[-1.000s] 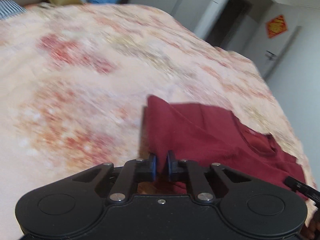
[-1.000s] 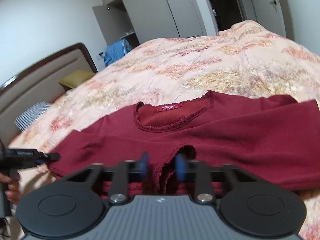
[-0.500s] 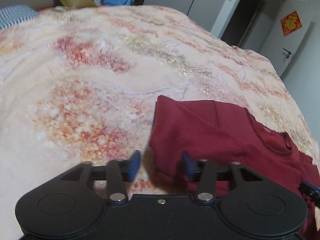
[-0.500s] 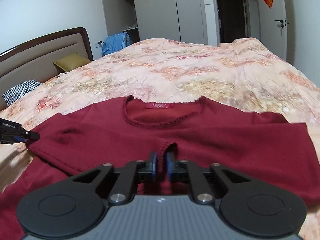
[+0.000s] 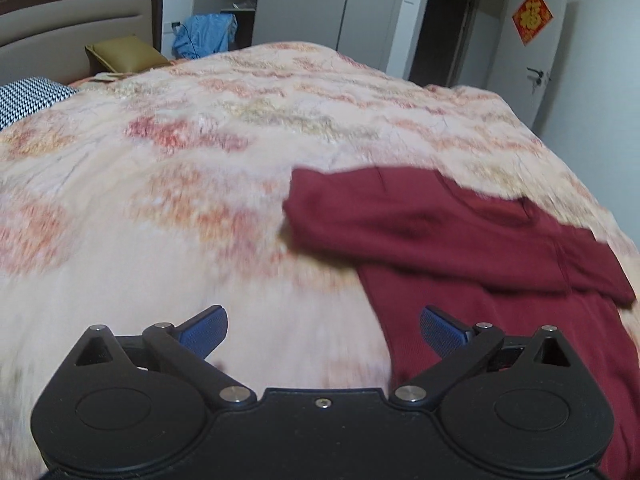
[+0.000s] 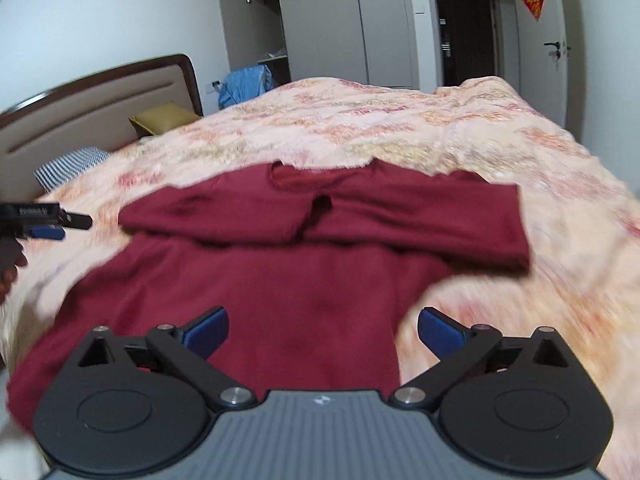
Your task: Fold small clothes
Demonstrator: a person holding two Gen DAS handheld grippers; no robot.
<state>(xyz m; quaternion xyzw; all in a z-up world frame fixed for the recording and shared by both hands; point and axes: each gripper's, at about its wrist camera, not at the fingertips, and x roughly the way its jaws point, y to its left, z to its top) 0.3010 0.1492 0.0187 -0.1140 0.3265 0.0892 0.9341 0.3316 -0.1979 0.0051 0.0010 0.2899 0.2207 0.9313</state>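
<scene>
A dark red long-sleeved top (image 6: 304,276) lies flat on the bed, both sleeves folded in across the chest, cuffs meeting near the neckline (image 6: 316,176). My right gripper (image 6: 323,330) is open and empty, above the top's lower body. My left gripper (image 5: 323,330) is open and empty, over the bedspread just left of the top (image 5: 460,240). The left gripper's tip also shows in the right wrist view (image 6: 52,222), left of the folded sleeve.
A peach floral bedspread (image 5: 200,160) covers the bed. A headboard (image 6: 100,108), an olive cushion (image 6: 164,118) and a checked pillow (image 6: 68,162) are at the far left. Wardrobes and a door (image 6: 556,48) stand behind.
Both grippers have let go of the sleeve cuffs, opened wide and drawn back. The sleeves now lie folded across the chest.
</scene>
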